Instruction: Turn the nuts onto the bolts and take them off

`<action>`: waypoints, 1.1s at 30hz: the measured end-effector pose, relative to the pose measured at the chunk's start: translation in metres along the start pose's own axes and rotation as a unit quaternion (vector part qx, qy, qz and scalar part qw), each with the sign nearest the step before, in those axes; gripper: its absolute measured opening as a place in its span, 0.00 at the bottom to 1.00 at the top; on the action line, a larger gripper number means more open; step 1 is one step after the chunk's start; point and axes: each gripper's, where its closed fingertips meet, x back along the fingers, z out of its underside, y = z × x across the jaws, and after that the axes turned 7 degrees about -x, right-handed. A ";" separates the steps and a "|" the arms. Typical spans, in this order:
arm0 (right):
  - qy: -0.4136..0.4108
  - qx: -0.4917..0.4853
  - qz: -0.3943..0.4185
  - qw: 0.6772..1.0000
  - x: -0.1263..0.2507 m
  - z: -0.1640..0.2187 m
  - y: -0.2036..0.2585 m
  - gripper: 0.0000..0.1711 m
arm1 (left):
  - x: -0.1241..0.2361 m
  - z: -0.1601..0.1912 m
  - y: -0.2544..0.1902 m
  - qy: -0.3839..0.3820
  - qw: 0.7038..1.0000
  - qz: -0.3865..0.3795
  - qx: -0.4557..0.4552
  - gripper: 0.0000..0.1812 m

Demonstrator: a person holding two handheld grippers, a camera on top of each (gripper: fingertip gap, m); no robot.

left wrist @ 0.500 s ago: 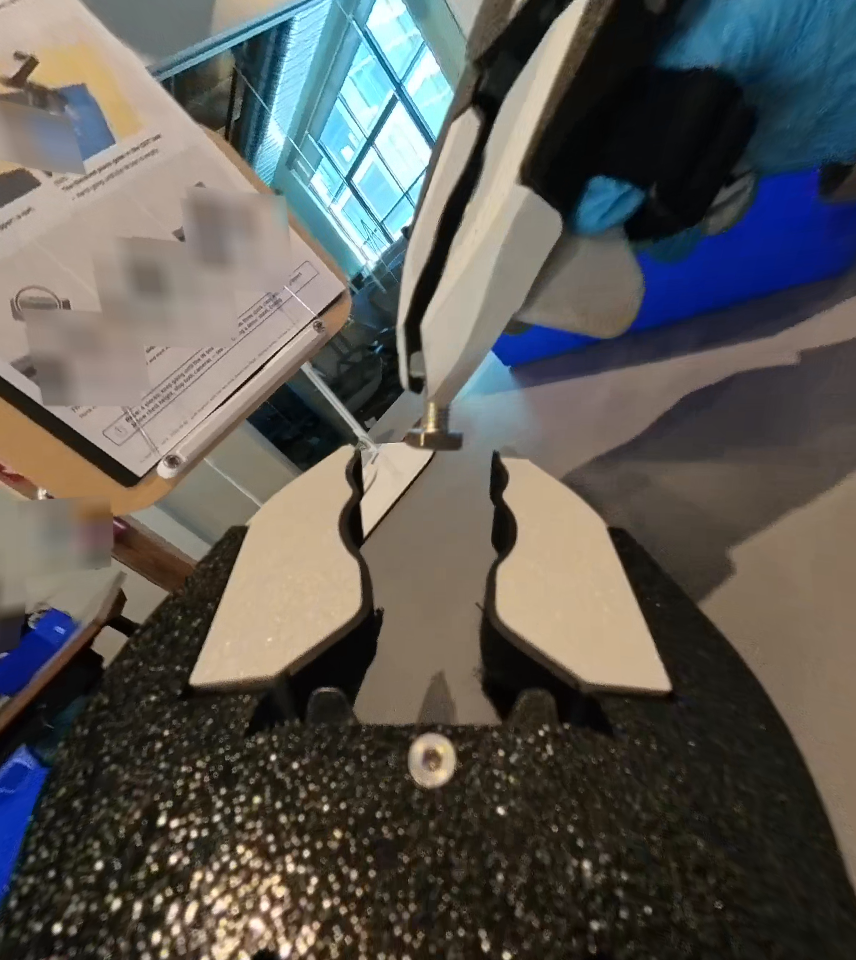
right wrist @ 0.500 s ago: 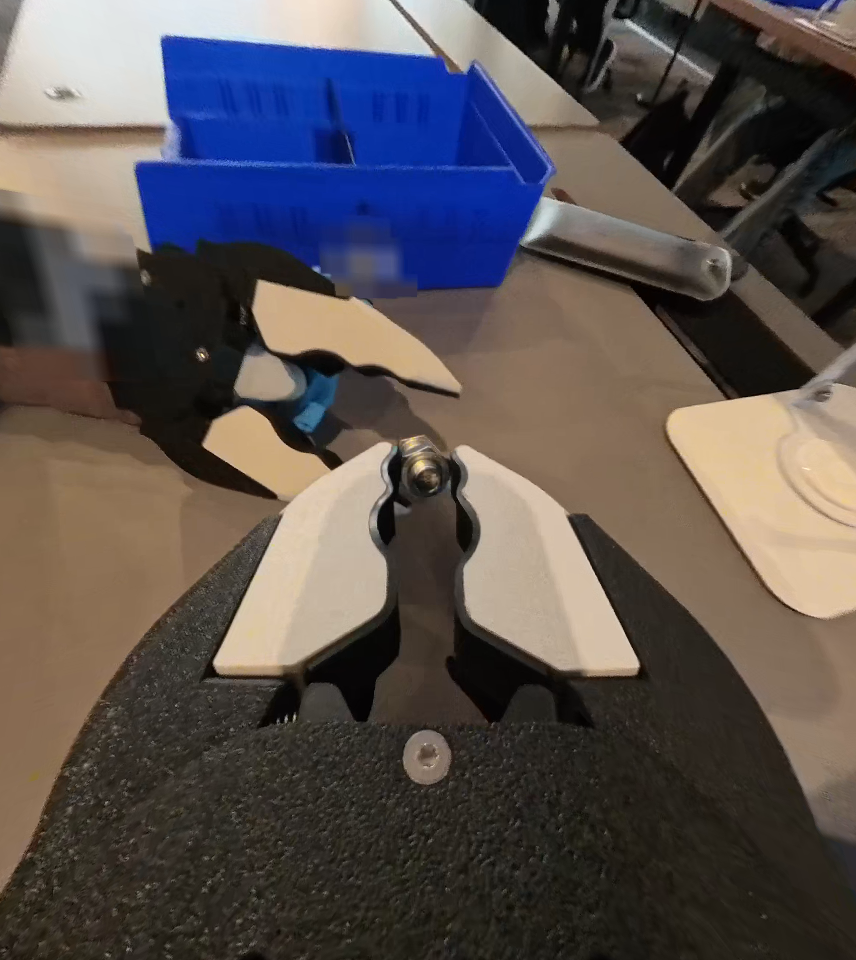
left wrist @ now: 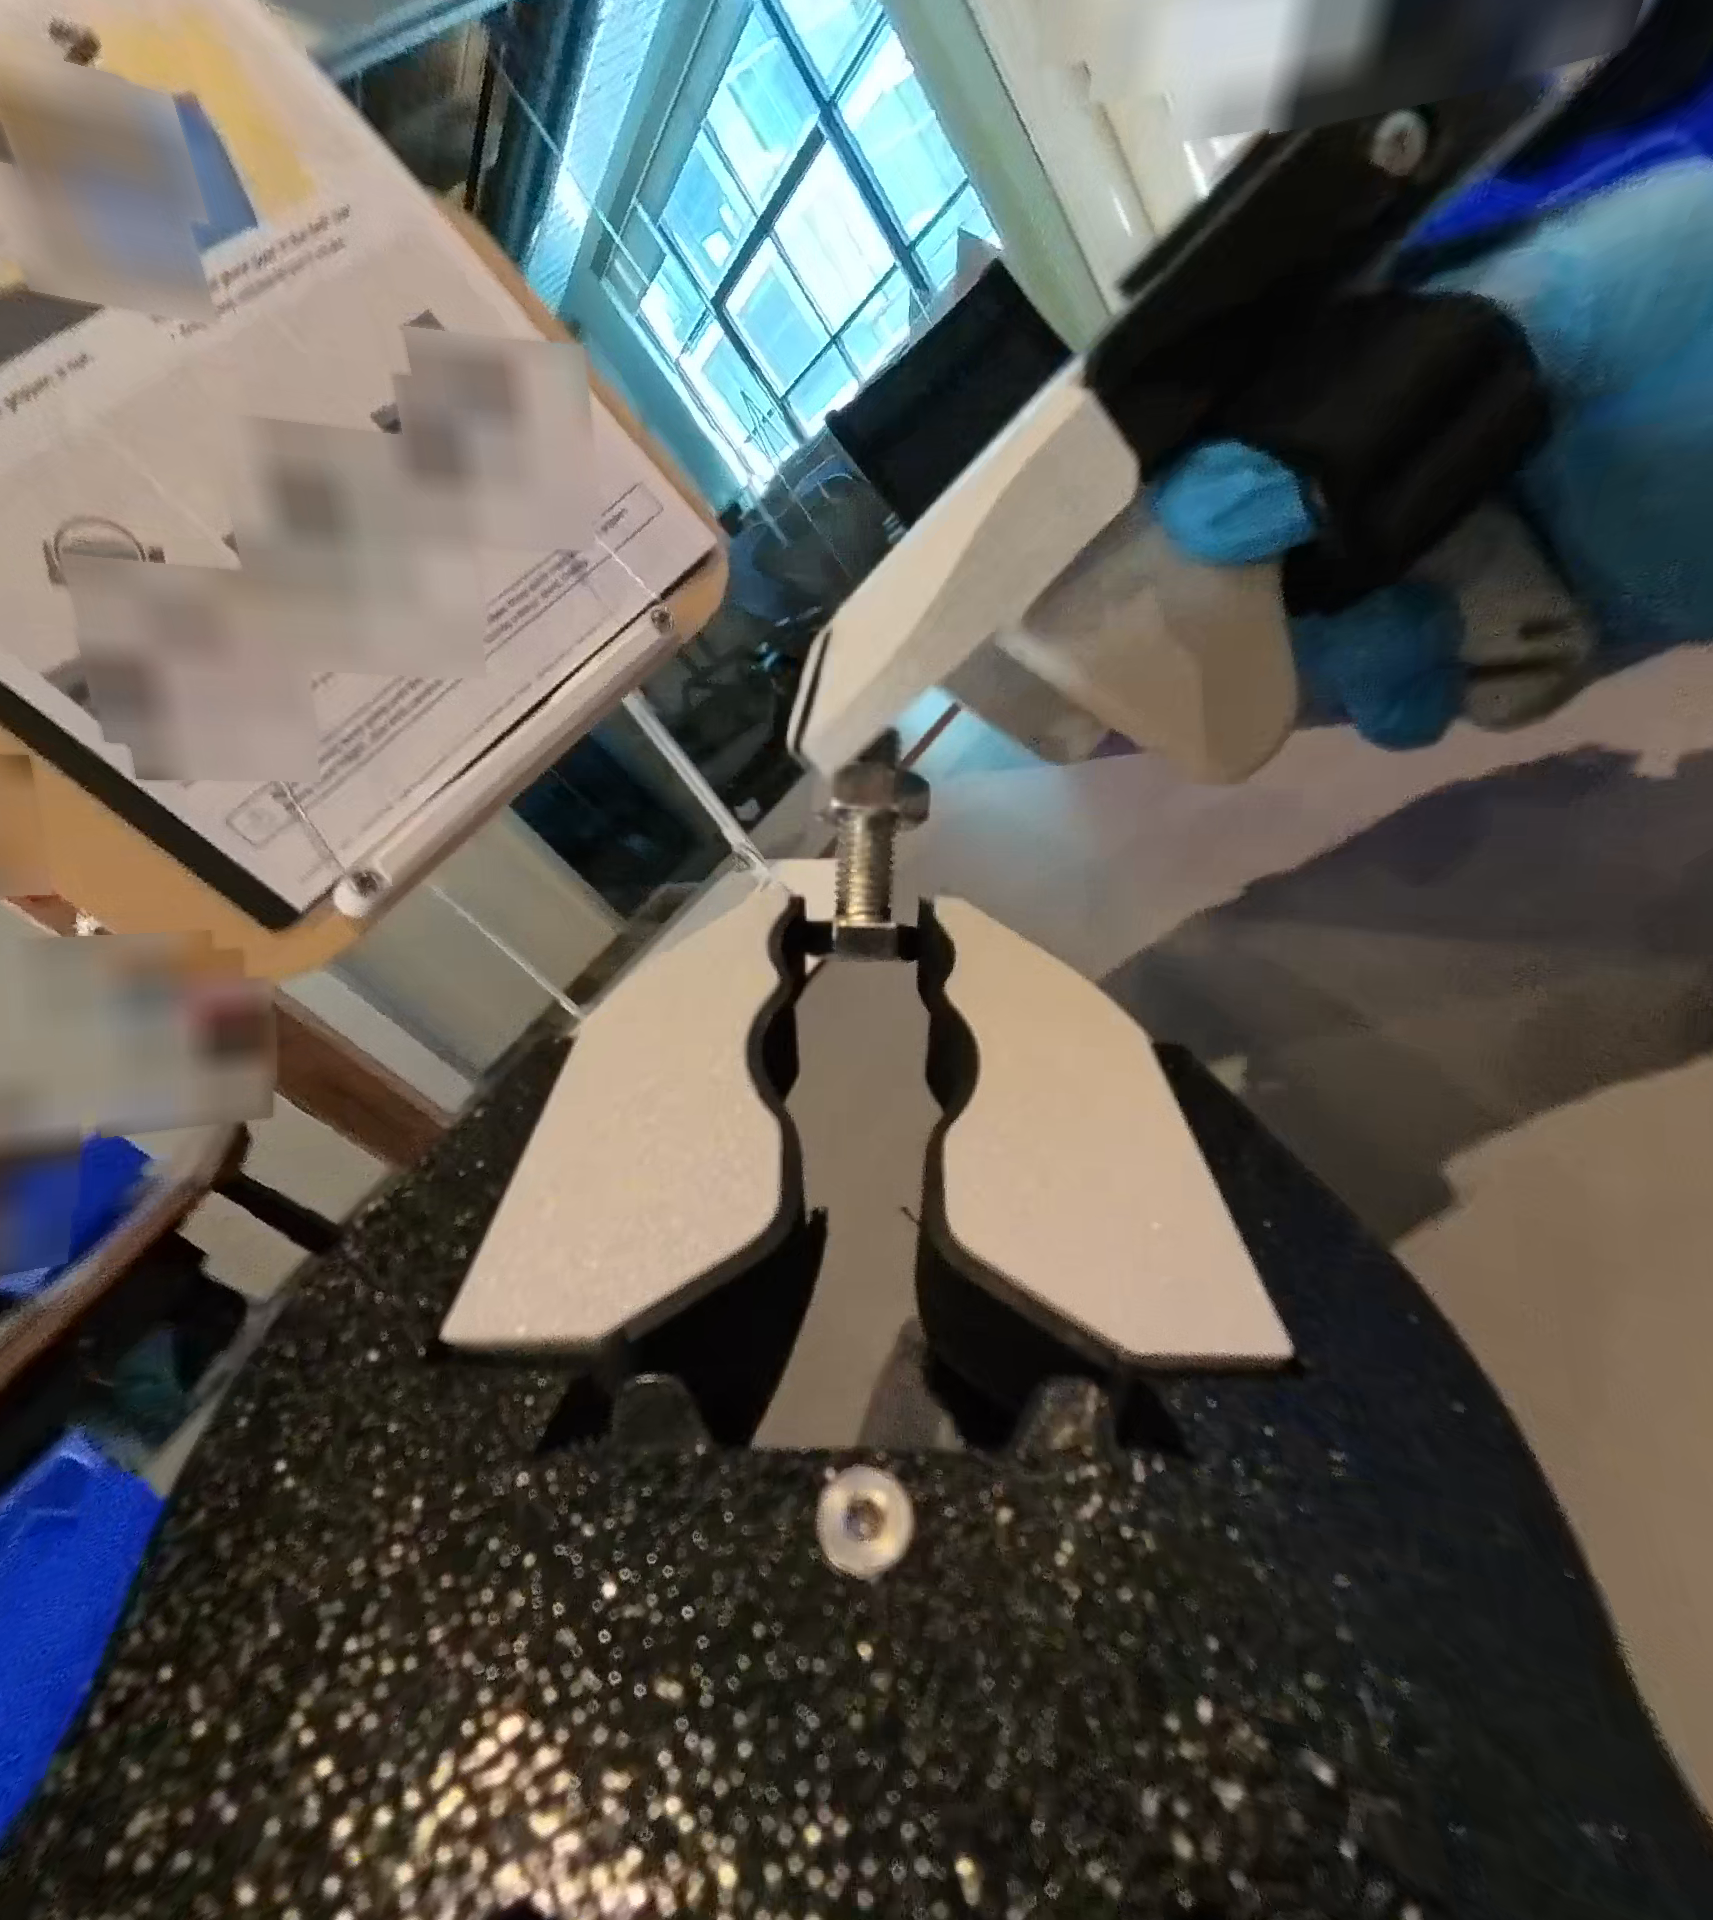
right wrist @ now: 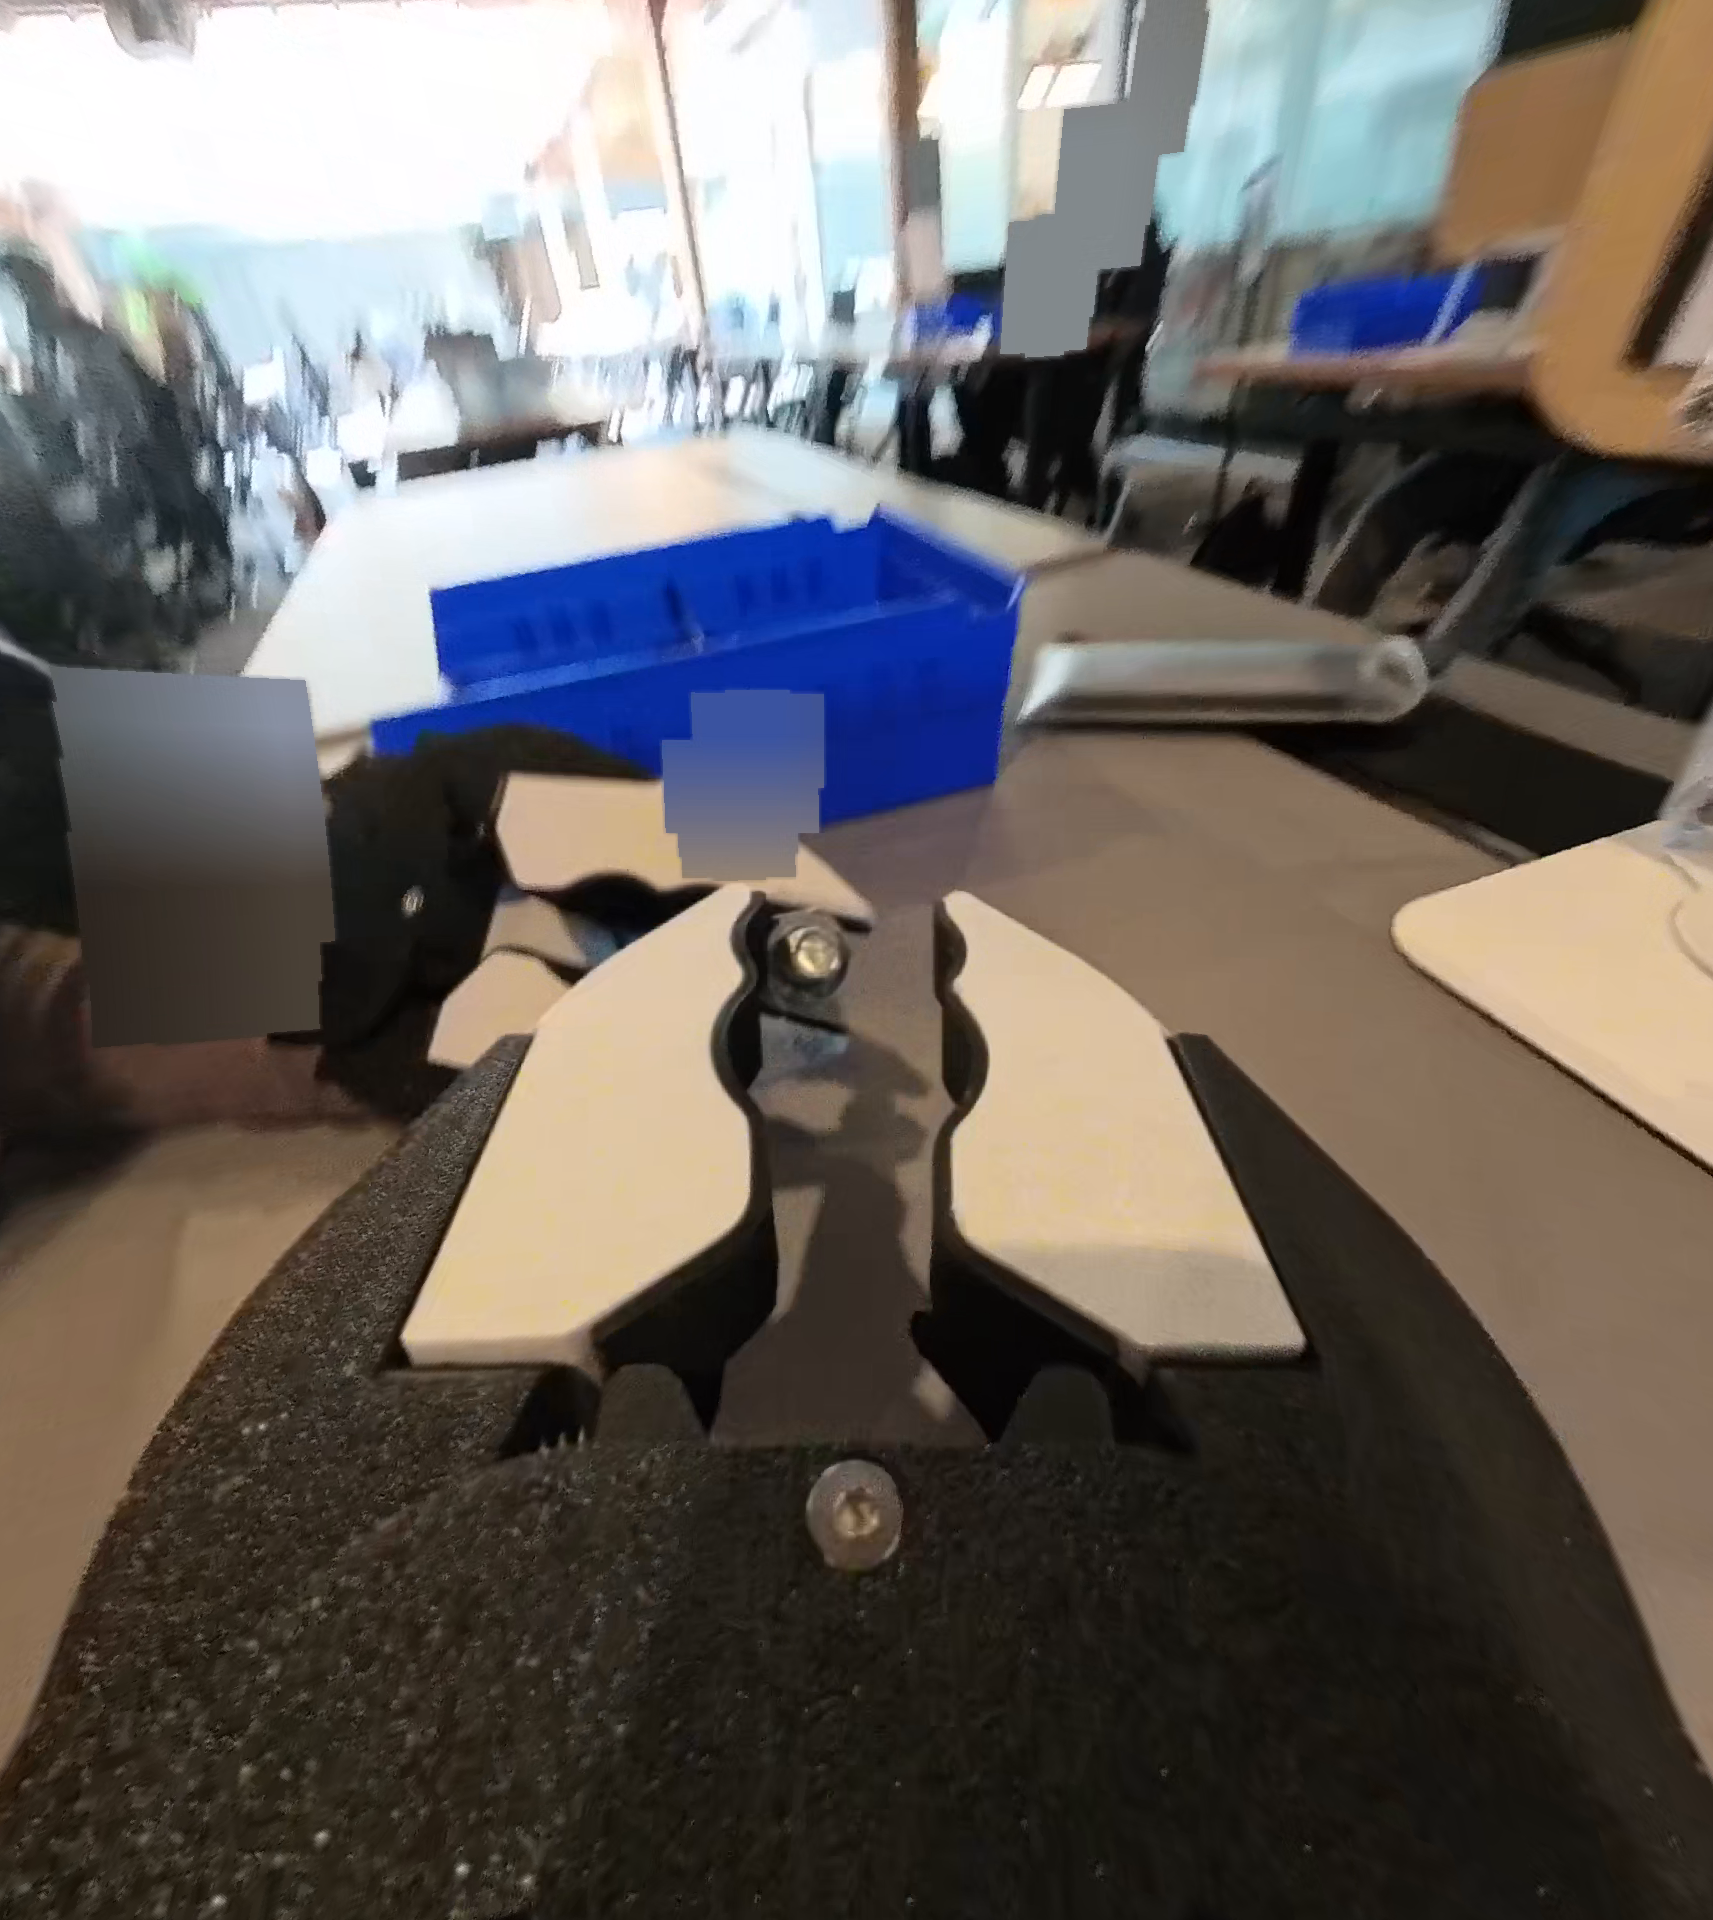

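Note:
A steel bolt stands upright between the two grippers. My left gripper is shut on the bolt's head. A nut sits at the top of the threads, just under the tips of my right gripper. In the right wrist view the nut shows end-on close to the left finger of my right gripper, whose jaws stand wider apart than the nut. One white finger of the left gripper reaches in from the left there.
A blue bin stands on the grey table behind the grippers, with a flat metal bar to its right. A white stand base lies at the right. An instruction board leans at the left. A blue-gloved hand holds the right gripper. Less than 4 cm separates the two grippers' tips.
My left gripper has closed on the bolt's head. My right gripper, shut on the bolt's nut end before, has opened, and its view has tilted up.

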 end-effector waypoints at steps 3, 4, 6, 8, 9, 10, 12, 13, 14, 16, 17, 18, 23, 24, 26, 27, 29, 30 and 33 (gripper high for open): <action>-0.075 -0.032 0.017 0.997 0.001 -0.009 -0.007 0.19 | -0.001 0.005 0.006 0.005 0.999 0.000 0.051 0.11; -0.079 -0.035 0.017 0.996 -0.001 -0.008 -0.006 0.19 | -0.001 0.006 0.008 0.006 0.998 -0.001 0.066 0.11; -0.078 -0.043 0.008 0.996 -0.006 -0.006 -0.003 0.20 | -0.001 0.008 0.011 0.004 0.996 0.001 0.088 0.11; -0.074 -0.057 -0.004 0.996 -0.011 -0.004 0.000 0.20 | -0.001 0.009 0.013 0.003 0.994 0.002 0.108 0.11; -0.073 -0.057 0.000 0.996 -0.011 -0.002 -0.001 0.18 | -0.001 0.009 0.014 0.001 0.993 0.002 0.115 0.11; -0.070 -0.053 0.009 0.996 -0.011 0.000 -0.003 0.17 | 0.000 0.009 0.016 0.000 0.993 0.001 0.122 0.11; -0.071 -0.047 0.035 0.996 -0.005 0.002 -0.011 0.14 | 0.000 0.011 0.018 -0.001 0.991 0.000 0.137 0.11; -0.081 -0.044 0.042 0.995 -0.002 -0.001 -0.014 0.14 | 0.000 0.012 0.018 0.000 0.990 0.002 0.143 0.11; -0.092 -0.048 0.035 0.994 0.000 -0.005 -0.012 0.15 | -0.001 0.013 0.018 0.001 0.989 0.004 0.148 0.11; -0.104 -0.063 0.005 0.993 -0.002 -0.012 -0.004 0.19 | -0.002 0.013 0.016 0.000 0.989 0.008 0.150 0.11; -0.098 -0.064 0.005 0.993 -0.006 -0.010 -0.002 0.20 | -0.002 0.012 0.016 -0.003 0.988 0.008 0.152 0.11; -0.088 -0.058 0.012 0.994 -0.009 -0.006 -0.003 0.20 | -0.001 0.010 0.016 -0.008 0.988 0.009 0.156 0.11; -0.114 -0.074 0.035 0.990 0.002 -0.009 -0.015 0.18 | 0.000 0.011 0.015 -0.007 0.985 0.016 0.170 0.11; -0.116 -0.078 0.015 0.990 -0.002 -0.011 -0.008 0.20 | -0.001 0.011 0.013 -0.006 0.986 0.019 0.168 0.11; -0.098 -0.061 0.014 0.993 -0.011 -0.007 -0.001 0.21 | -0.001 0.009 0.012 -0.009 0.986 0.020 0.166 0.11; -0.088 -0.048 0.035 0.994 -0.012 -0.002 -0.005 0.19 | -0.001 0.008 0.013 -0.010 0.986 0.018 0.167 0.11; -0.095 -0.049 0.066 0.992 -0.005 0.000 -0.016 0.18 | 0.000 0.012 0.015 -0.003 0.985 0.017 0.174 0.11; -0.107 -0.057 0.070 0.990 0.000 -0.002 -0.020 0.17 | 0.000 0.013 0.016 -0.004 0.983 0.017 0.180 0.11; -0.125 -0.075 0.020 0.989 -0.004 -0.011 -0.007 0.21 | -0.001 0.014 0.014 -0.001 0.984 0.021 0.179 0.11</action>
